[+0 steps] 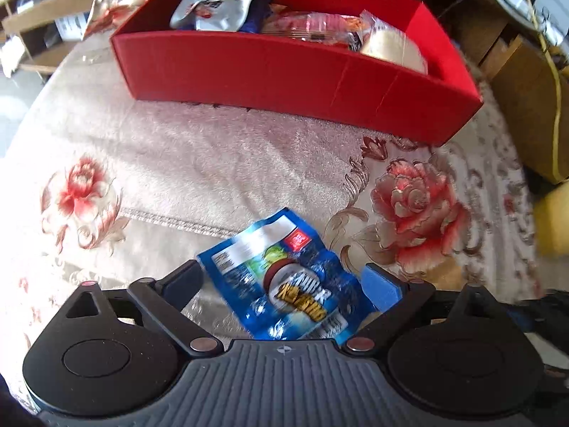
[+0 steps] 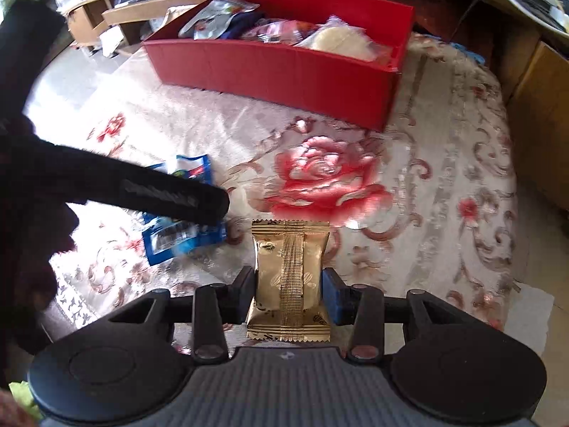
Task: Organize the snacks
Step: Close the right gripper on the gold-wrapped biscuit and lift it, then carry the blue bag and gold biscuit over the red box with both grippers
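Note:
A blue snack packet (image 1: 284, 277) lies on the flowered cloth between the fingers of my left gripper (image 1: 284, 277), which is wide open around it with a gap on the left side. The same packet shows in the right wrist view (image 2: 177, 238), partly hidden under the left gripper's dark body (image 2: 170, 195). My right gripper (image 2: 288, 286) is shut on a gold snack packet (image 2: 288, 277), held upright between the pads. A red box (image 1: 284, 71) with several snacks in it stands at the back; it also shows in the right wrist view (image 2: 284, 71).
The flowered tablecloth (image 1: 177, 163) covers the table. Wooden shelves (image 1: 46, 10) stand at the far left. Cardboard boxes (image 2: 544, 106) and a yellow cable (image 1: 554, 82) are on the right.

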